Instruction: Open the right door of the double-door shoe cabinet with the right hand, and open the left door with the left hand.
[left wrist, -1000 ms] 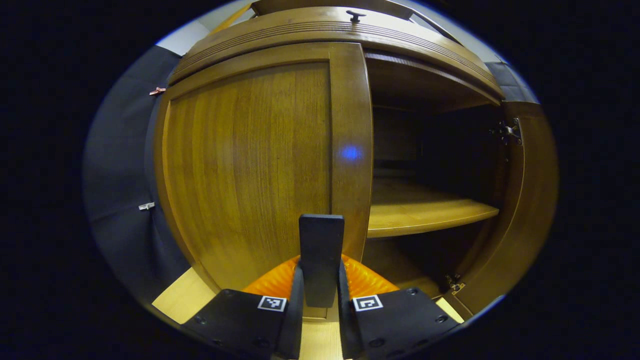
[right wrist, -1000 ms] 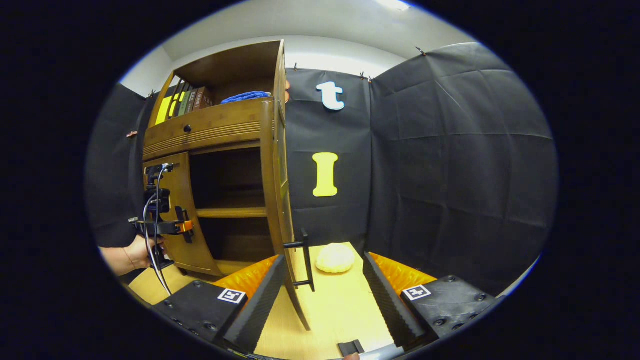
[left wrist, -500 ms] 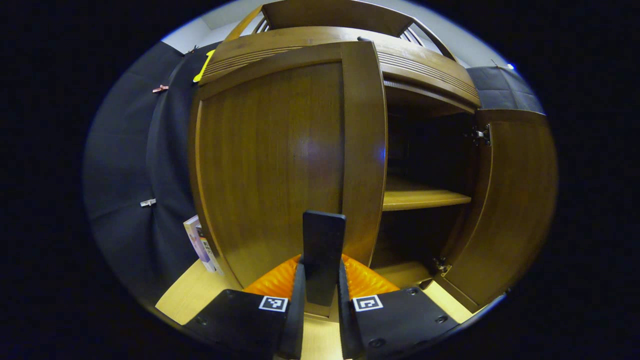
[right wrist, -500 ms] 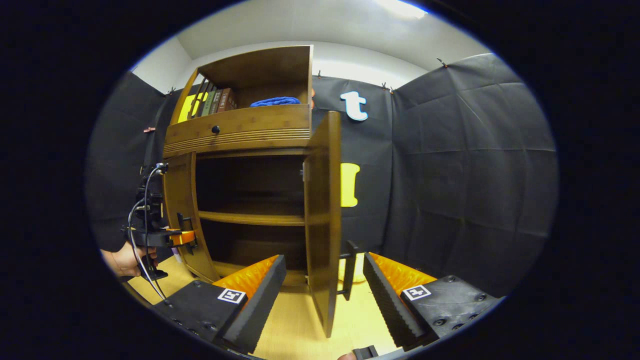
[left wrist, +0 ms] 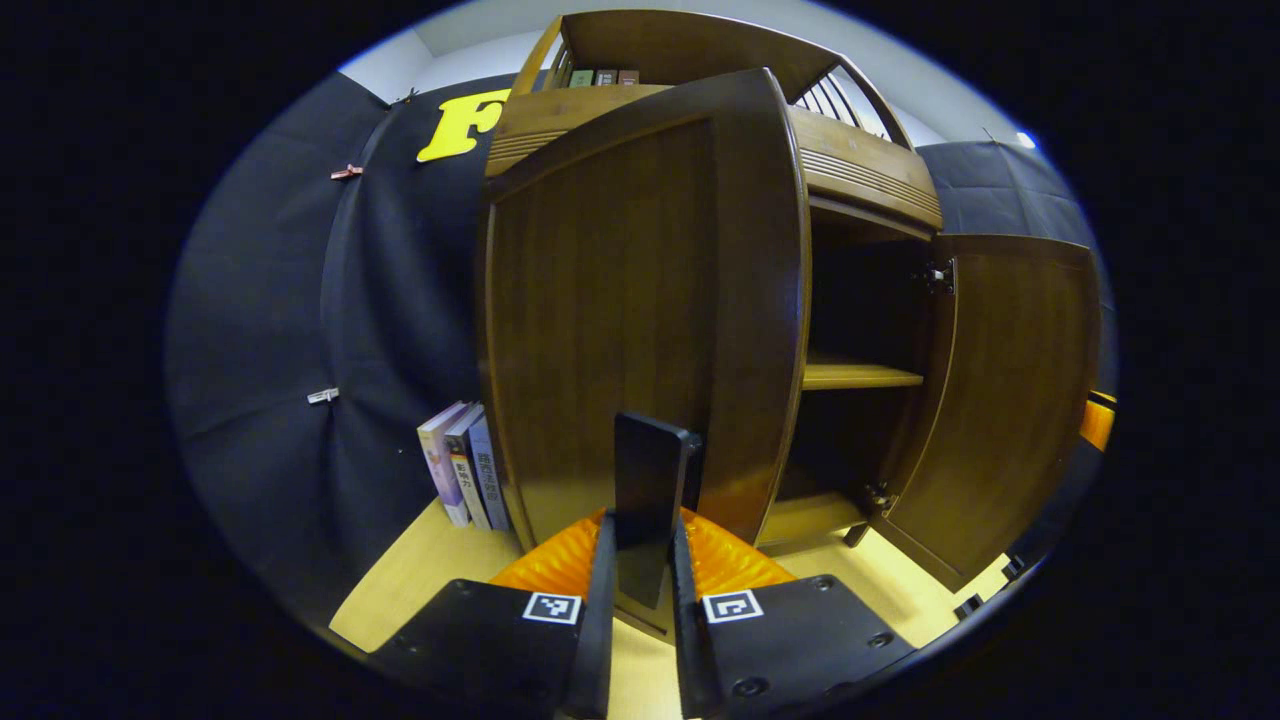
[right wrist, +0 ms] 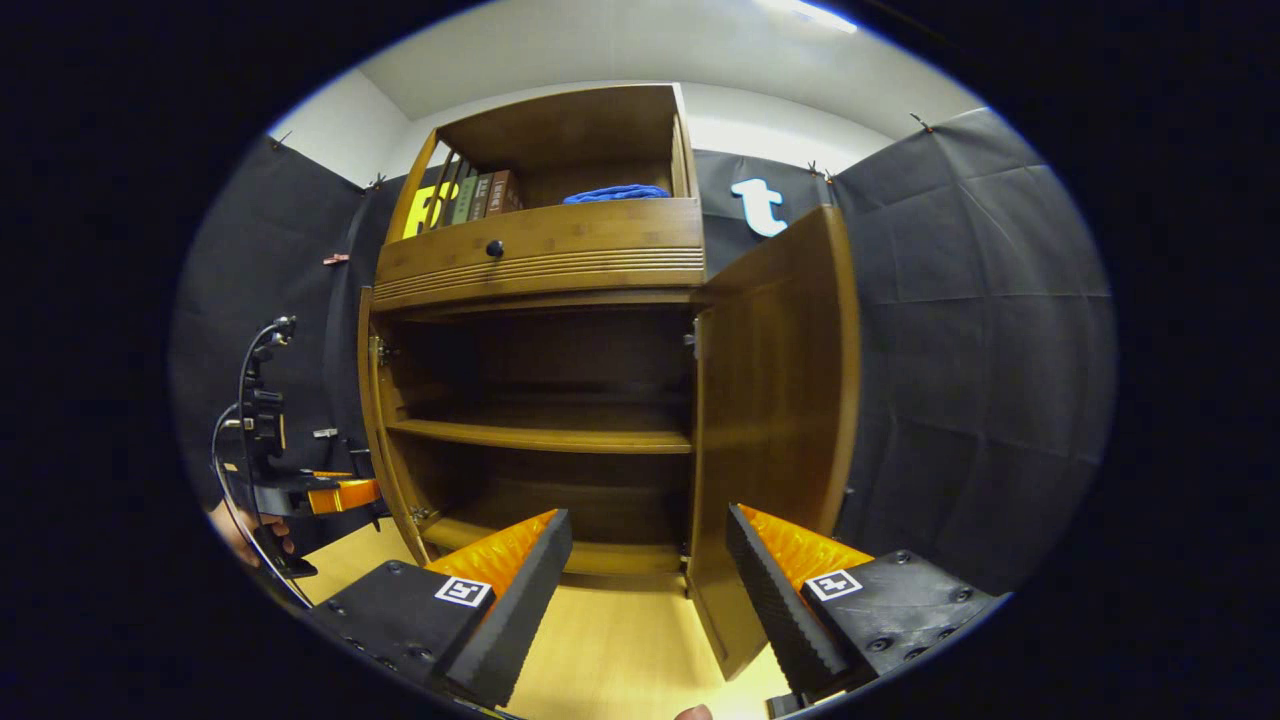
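While the left gripper [left wrist: 640, 560] grasps the handle [left wrist: 650, 490] of the left door [left wrist: 620, 320], which stands swung out, the right gripper [right wrist: 645, 590] hangs with jaws wide, touching nothing. Behind it the cabinet [right wrist: 540, 250] shows its shelf [right wrist: 540, 437], and the right door [right wrist: 775, 400] is open.

Left gripper view: close to left door [left wrist: 640, 300], facing its outer face. Right gripper view: farther back, facing cabinet interior [right wrist: 540, 400], left gripper [right wrist: 340, 495] at 9 o'clock. Shared: shelf [left wrist: 860, 376].

Glossy brown wood shoe cabinet [right wrist: 560, 260], matt cloth wall [right wrist: 980, 330].
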### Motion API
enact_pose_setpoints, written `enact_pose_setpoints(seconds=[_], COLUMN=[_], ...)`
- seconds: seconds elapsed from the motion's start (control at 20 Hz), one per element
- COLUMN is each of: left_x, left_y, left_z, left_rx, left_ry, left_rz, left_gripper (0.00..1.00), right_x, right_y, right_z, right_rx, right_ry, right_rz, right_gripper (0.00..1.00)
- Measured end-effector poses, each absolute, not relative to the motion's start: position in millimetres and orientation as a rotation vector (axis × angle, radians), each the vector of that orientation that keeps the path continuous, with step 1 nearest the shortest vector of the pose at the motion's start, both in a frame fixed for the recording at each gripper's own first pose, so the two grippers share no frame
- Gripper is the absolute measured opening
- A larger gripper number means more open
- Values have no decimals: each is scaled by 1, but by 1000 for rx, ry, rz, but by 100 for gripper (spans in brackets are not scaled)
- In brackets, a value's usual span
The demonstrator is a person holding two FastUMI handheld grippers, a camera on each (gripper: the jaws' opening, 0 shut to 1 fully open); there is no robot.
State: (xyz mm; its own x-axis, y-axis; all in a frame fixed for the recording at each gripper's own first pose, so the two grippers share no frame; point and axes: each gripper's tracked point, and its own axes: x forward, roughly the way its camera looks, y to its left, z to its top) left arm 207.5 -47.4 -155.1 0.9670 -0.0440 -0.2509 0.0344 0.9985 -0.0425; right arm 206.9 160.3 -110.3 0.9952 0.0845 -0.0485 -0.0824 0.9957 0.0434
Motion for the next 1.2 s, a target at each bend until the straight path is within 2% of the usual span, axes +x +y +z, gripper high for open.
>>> enact_pose_setpoints(seconds=[0.45, 0.95, 1.1, 1.2], left_x=[208, 212, 211, 212], left_y=[-42, -26, -24, -24], left_z=[-150, -147, -147, -146], left_rx=[-79, -105, -103, -92], left_ry=[236, 208, 203, 197], left_rz=[-5, 72, 63, 37], left_gripper=[24, 18, 8, 6], right_x=[214, 219, 220, 222], right_y=[204, 227, 237, 242], right_z=[-120, -127, -132, -134], right_rx=[65, 24, 20, 14], right_ry=[75, 88, 96, 100], right_rz=[155, 159, 173, 184], right_gripper=[98, 98, 98, 98])
